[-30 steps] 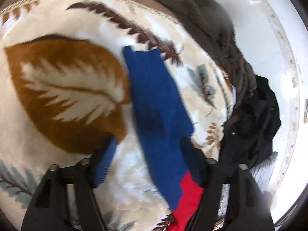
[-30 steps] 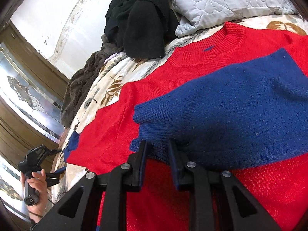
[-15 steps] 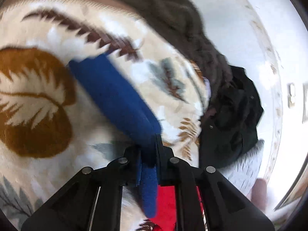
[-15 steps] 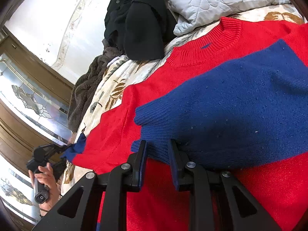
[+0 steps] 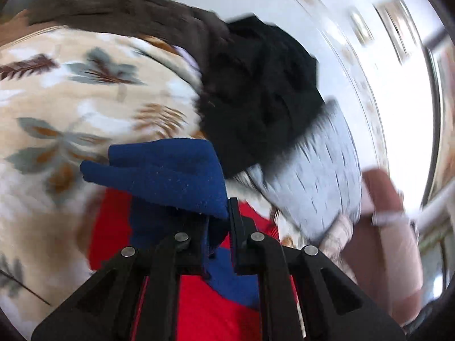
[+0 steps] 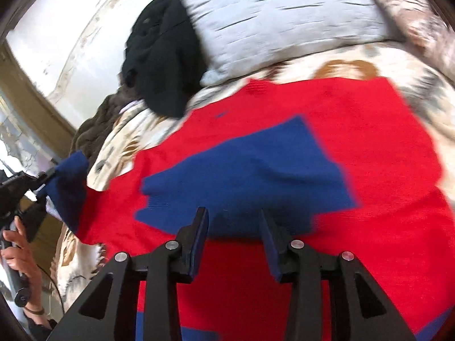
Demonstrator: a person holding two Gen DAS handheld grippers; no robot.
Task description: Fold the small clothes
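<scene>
A red knit sweater (image 6: pixel 355 147) with blue sleeves lies flat on a leaf-patterned bedspread (image 5: pixel 85 99). One blue sleeve (image 6: pixel 256 170) is folded across its chest. My right gripper (image 6: pixel 233 224) hovers just short of that sleeve's cuff, its jaws opening, and its pads press on nothing. My left gripper (image 5: pixel 220 221) is shut on the other blue sleeve (image 5: pixel 170 170), held up off the bed over the red body (image 5: pixel 204 307). From the right wrist view the left gripper (image 6: pixel 49 179) shows at the far left with that raised sleeve (image 6: pixel 71 187), a hand (image 6: pixel 17 250) on its handle.
A black garment (image 6: pixel 162 65) and a grey quilted pillow (image 6: pixel 284 20) lie at the head of the bed. A brown fleece blanket (image 5: pixel 113 8) is bunched along the wall side. A person's sleeved arm (image 5: pixel 389 227) shows on the right of the left wrist view.
My left gripper shut on the outstretched sleeve and lifted it toward the sweater's body. My right gripper opened off the folded sleeve and drew back.
</scene>
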